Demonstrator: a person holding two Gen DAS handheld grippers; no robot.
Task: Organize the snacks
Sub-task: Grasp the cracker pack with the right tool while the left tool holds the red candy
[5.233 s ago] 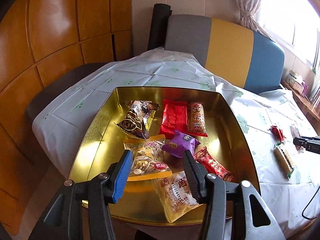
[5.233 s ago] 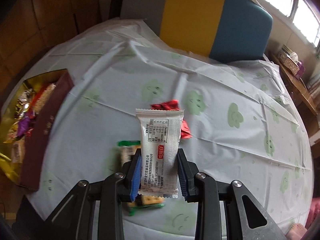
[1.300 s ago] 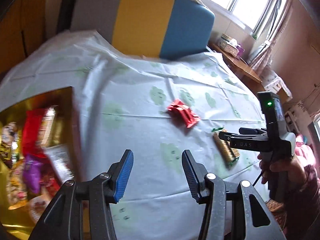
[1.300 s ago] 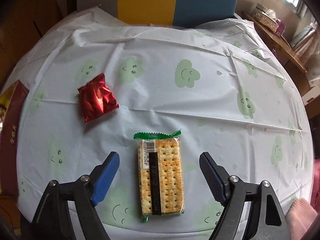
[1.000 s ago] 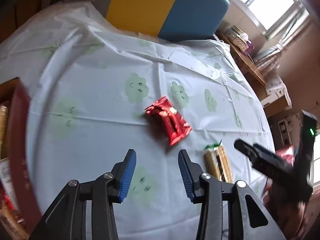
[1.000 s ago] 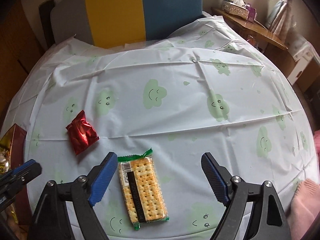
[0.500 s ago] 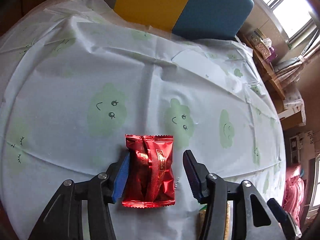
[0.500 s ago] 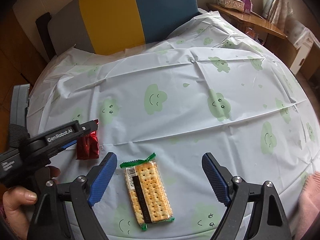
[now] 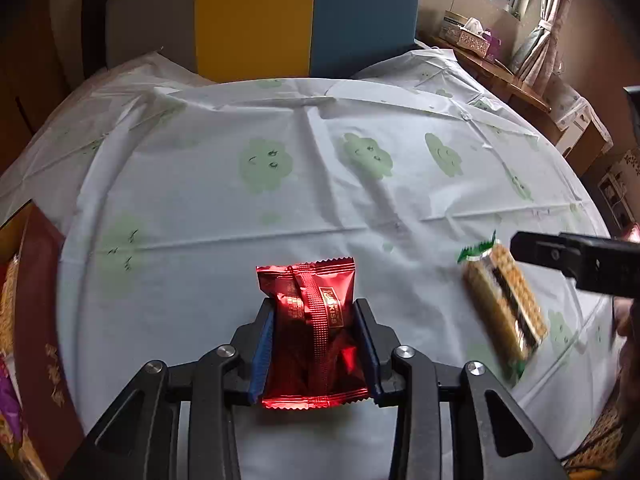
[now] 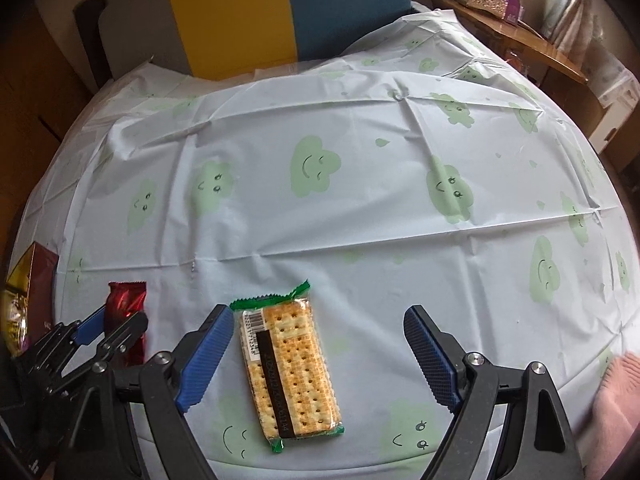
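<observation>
We hold the left gripper (image 9: pixel 316 344) pinched on a red foil snack packet (image 9: pixel 312 328), its blue pads pressed against the packet's two long sides. The packet is glossy and crinkled, with serrated top and bottom seals, a ribbed back seam running down its middle and a small gold label on it; its upper half stands clear beyond the fingertips, above the desk (image 9: pixel 360 208), which is covered by a pale cloth printed with green smiling clouds. From the right wrist view we see the same packet (image 10: pixel 126 304) edge-on in the left gripper (image 10: pixel 116 322), low at the left. Our right gripper (image 10: pixel 318 344) is spread wide, holding nothing, its blue-padded fingers (image 10: pixel 428 354) either side of a cracker pack (image 10: pixel 290 368) that lies flat on the cloth, nearer the left pad. That pack is clear plastic with green crimped ends, a dark stripe and a barcode over golden, dotted crackers. In the left view it (image 9: pixel 502 304) lies to the right of the red packet, well apart. At the far left edge sits a maroon box (image 9: pixel 40 320) with a gold inner lining, other wrapped snacks inside.
</observation>
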